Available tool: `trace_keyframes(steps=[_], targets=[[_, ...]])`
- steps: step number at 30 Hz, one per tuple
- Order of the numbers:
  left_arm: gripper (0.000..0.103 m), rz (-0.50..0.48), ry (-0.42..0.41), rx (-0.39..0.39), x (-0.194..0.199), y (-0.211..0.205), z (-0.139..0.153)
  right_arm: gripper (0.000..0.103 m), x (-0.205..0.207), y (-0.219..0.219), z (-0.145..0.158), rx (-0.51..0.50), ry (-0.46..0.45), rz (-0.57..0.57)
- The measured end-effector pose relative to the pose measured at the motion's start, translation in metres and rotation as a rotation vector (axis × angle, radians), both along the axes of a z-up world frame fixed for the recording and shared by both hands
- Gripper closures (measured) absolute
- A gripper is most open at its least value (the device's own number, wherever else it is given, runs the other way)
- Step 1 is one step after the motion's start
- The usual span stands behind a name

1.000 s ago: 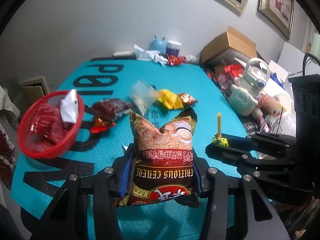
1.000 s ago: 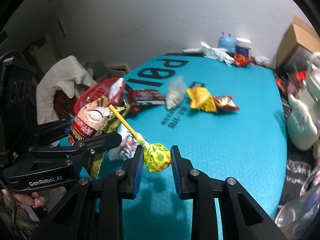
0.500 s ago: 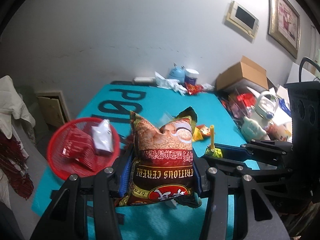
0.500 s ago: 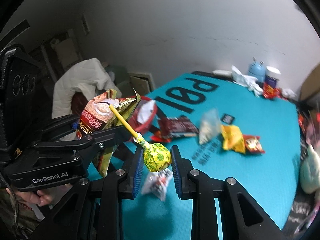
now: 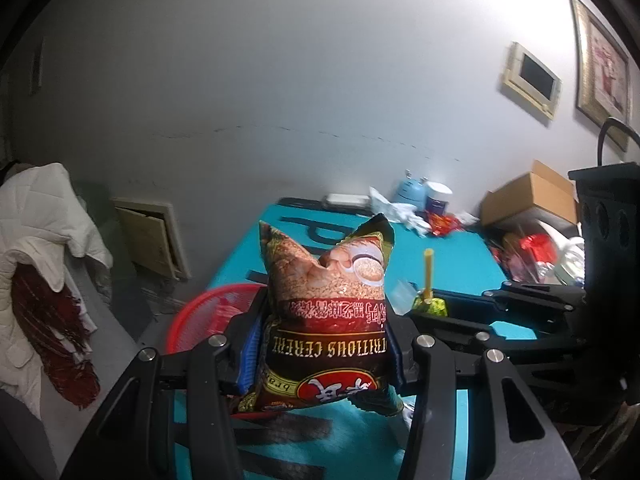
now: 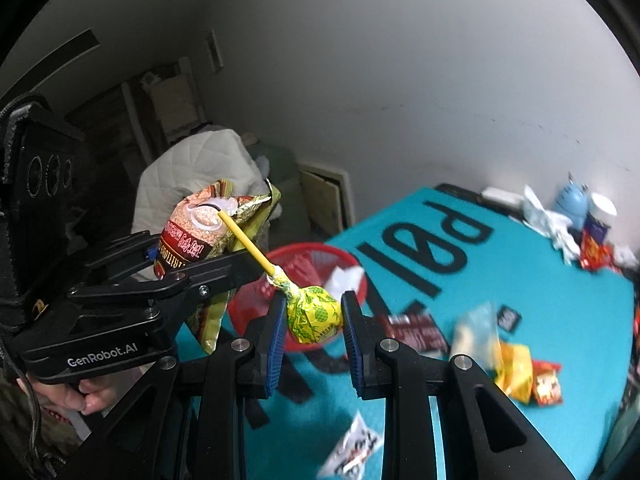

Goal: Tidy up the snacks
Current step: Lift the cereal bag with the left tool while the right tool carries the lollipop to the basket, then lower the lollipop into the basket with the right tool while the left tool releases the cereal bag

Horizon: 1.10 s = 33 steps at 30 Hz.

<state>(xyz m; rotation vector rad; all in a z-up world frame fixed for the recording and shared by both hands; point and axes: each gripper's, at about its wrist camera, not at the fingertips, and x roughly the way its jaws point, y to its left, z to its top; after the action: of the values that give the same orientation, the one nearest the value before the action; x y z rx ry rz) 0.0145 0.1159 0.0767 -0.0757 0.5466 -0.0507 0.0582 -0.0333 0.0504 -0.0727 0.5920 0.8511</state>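
My left gripper (image 5: 320, 356) is shut on a cereal bag (image 5: 326, 320), held upright above the red basket (image 5: 208, 312) at the table's left edge. The bag also shows in the right wrist view (image 6: 204, 236), with the left gripper (image 6: 200, 268) around it. My right gripper (image 6: 314, 320) is shut on a yellow-wrapped lollipop (image 6: 314, 318) with its yellow stick pointing up left, over the red basket (image 6: 316, 252), which holds a few packets. The lollipop also shows in the left wrist view (image 5: 430, 304), just right of the bag.
Loose snack packets lie on the teal table (image 6: 520, 280): a dark red bar (image 6: 416, 332), a yellow packet (image 6: 516, 368), a white packet (image 6: 352, 444). Jars (image 5: 424, 196), a cardboard box (image 5: 528, 200) and clutter stand at the back and right. A white quilt (image 5: 44, 208) hangs left.
Both grippers have moved left and up with their snacks, from over the middle of the table to above the red basket at the left edge.
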Motion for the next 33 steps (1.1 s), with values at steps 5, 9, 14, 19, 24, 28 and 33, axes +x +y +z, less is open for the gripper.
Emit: trace_keyframes(steps=[5, 9, 14, 19, 24, 28, 33], targets=[[0.055, 0.043, -0.012, 0.01, 0.007, 0.022, 0.004, 0.077, 0.013, 0.021, 0.007, -0.004, -0.025, 0.032], [0.055, 0.069, -0.007, 0.014, 0.016, 0.04, 0.004, 0.077, 0.025, 0.036, 0.008, -0.01, -0.038, 0.046], [0.055, 0.093, 0.026, 0.018, 0.032, 0.06, -0.004, 0.077, 0.043, 0.058, 0.003, -0.029, -0.038, 0.065], [0.055, 0.109, 0.062, 0.014, 0.048, 0.076, -0.019, 0.077, 0.063, 0.077, -0.013, -0.06, -0.012, 0.074], [0.055, 0.125, 0.12, -0.005, 0.066, 0.091, -0.041, 0.077, 0.08, 0.091, -0.027, -0.094, 0.017, 0.061], [0.055, 0.141, 0.16, -0.029, 0.076, 0.103, -0.057, 0.077, 0.093, 0.101, -0.039, -0.122, 0.036, 0.056], [0.055, 0.158, 0.197, -0.013, 0.084, 0.109, -0.072, 0.077, 0.106, 0.115, -0.056, -0.148, 0.072, 0.054]])
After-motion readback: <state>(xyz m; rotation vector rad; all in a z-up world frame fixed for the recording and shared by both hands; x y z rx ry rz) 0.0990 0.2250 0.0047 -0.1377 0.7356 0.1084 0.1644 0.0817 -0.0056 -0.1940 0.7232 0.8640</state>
